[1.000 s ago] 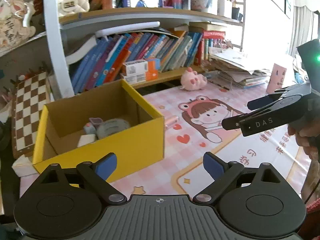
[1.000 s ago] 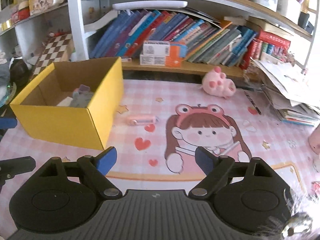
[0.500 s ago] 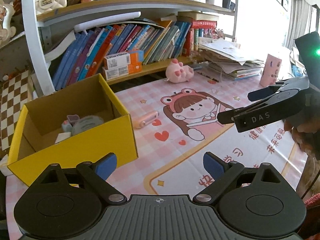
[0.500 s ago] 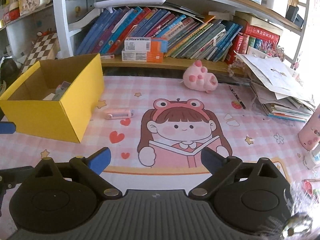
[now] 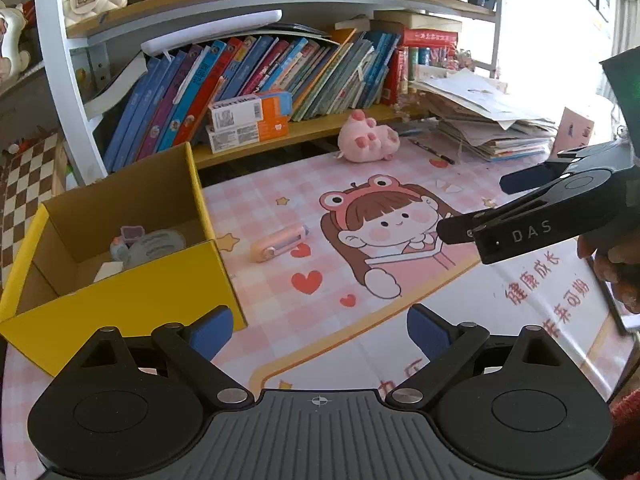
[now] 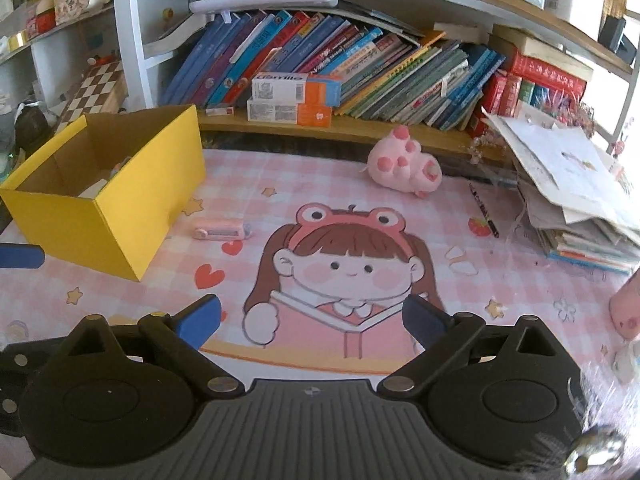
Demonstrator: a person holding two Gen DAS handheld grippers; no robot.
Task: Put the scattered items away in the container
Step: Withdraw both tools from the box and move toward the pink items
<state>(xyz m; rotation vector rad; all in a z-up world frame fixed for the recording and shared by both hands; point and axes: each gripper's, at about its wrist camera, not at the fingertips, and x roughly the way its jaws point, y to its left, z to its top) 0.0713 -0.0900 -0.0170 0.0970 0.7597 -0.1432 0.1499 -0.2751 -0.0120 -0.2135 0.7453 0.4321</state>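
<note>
Left wrist view shows, nearest to me, the left gripper with its blue fingers spread wide and holding nothing, hanging above the pink cartoon mat on the bench; just to its right the right gripper is likewise wide apart and empty, over the printed girl's book; a little further on, the yellow box sits at the left with a grey toy and a few small bits already inside; the pink handheld gadget lies flat on the mat just beside the box's right wall, apart from it; beyond that a pink plush rests near the bookshelf, and a dark pen lies near the pile of papers. My worry is the gadget; it is low, smooth and close to the cardboard, so fingers coming down at an angle may knock the wall and shift the box, or pinch only an end and let it slip; the pen, thin against the mat, may simply roll away from a shallow pinch.
</note>
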